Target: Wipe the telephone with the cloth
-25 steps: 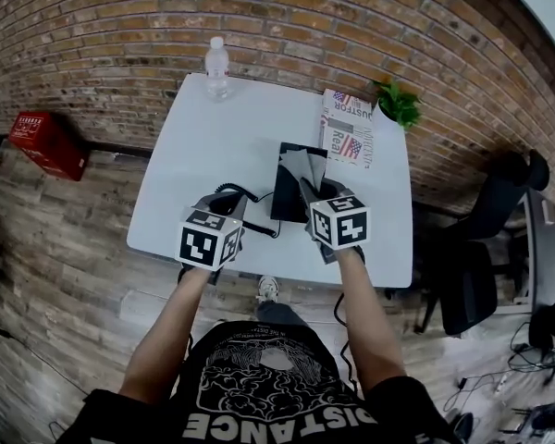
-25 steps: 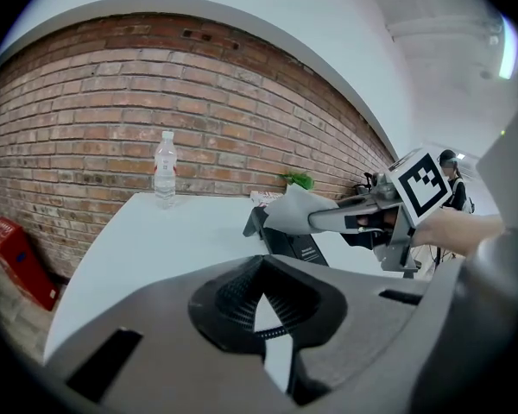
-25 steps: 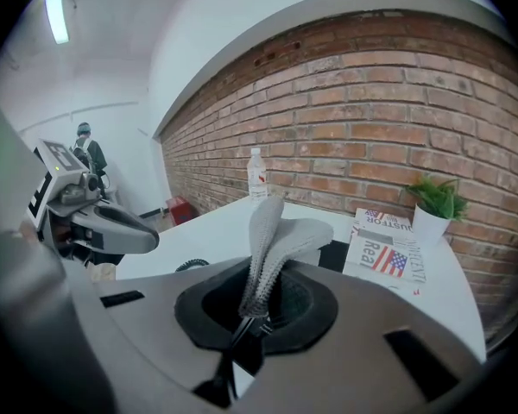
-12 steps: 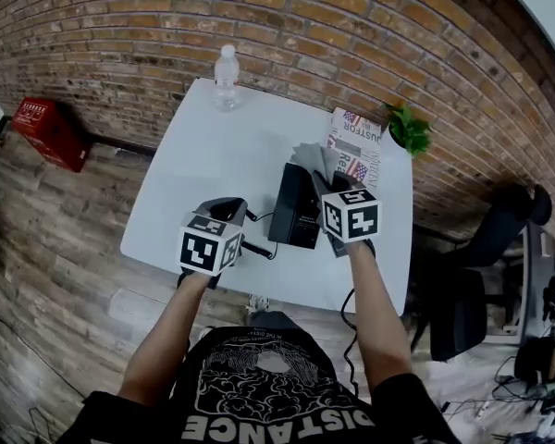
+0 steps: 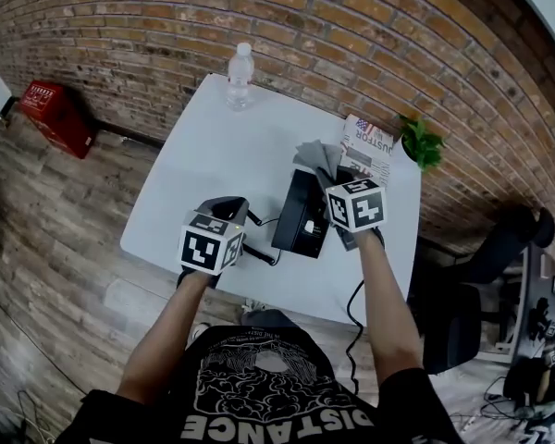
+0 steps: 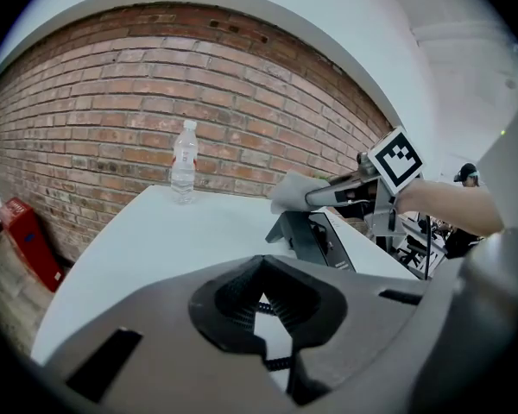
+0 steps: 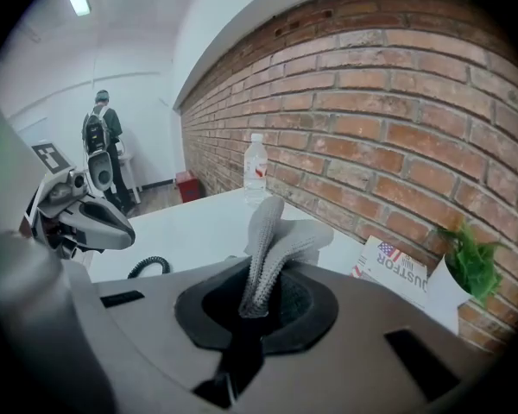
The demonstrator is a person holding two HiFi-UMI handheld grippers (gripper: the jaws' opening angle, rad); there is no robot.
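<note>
The black telephone (image 5: 301, 218) sits near the table's right half, also seen as the telephone (image 6: 315, 235) in the left gripper view. My right gripper (image 5: 331, 176) is shut on a grey cloth (image 5: 316, 158), which hangs at the phone's far end. The cloth (image 7: 272, 231) sticks up out of the jaws, and from the left it shows as a cloth (image 6: 292, 192) just above the phone's top edge. My left gripper (image 5: 231, 211) rests left of the phone, jaws closed around the coiled cord (image 6: 264, 307), whose loop (image 5: 262, 252) runs back to the phone.
A water bottle (image 5: 240, 75) stands at the white table's (image 5: 213, 146) far edge by the brick wall. A newspaper (image 5: 370, 148) and a small plant (image 5: 423, 141) fill the far right corner. A red crate (image 5: 60, 117) lies on the floor left, an office chair (image 5: 486, 257) right.
My right gripper has carried the cloth from the middle of the phone's top to its far end. The left gripper has kept its place by the cord.
</note>
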